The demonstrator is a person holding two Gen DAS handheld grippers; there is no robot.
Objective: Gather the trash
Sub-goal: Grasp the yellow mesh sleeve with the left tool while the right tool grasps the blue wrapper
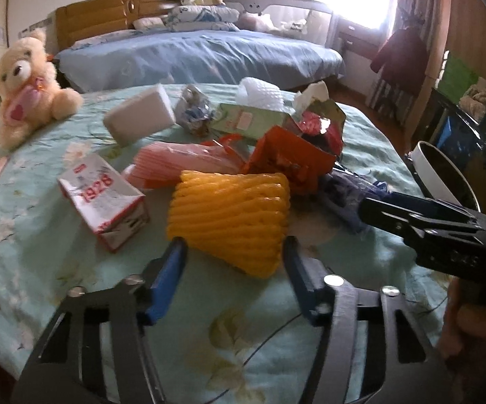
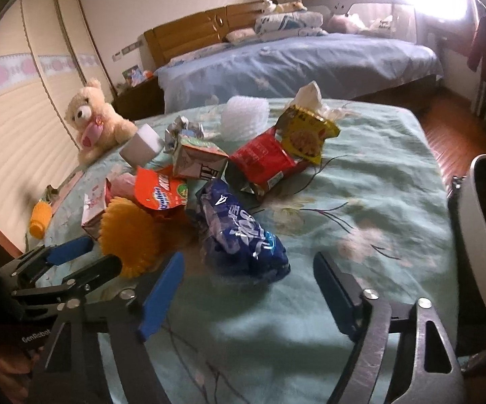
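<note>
Lying on the pale green flowered bedcover (image 1: 24, 269), a white carton with red print (image 1: 103, 198) is leftmost. Next, the left gripper (image 1: 234, 252) stands released, its blue pads either side of the yellow ribbed foam net (image 1: 229, 219). Further right, the right gripper (image 2: 248, 277) is also released, just before the crumpled dark blue foil bag (image 2: 239, 232).

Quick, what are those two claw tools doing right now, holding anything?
Left tool: open, holding nothing; the yellow foam net sits between its fingers, not pinched.
Right tool: open, holding nothing; the blue snack bag lies just ahead.
</note>
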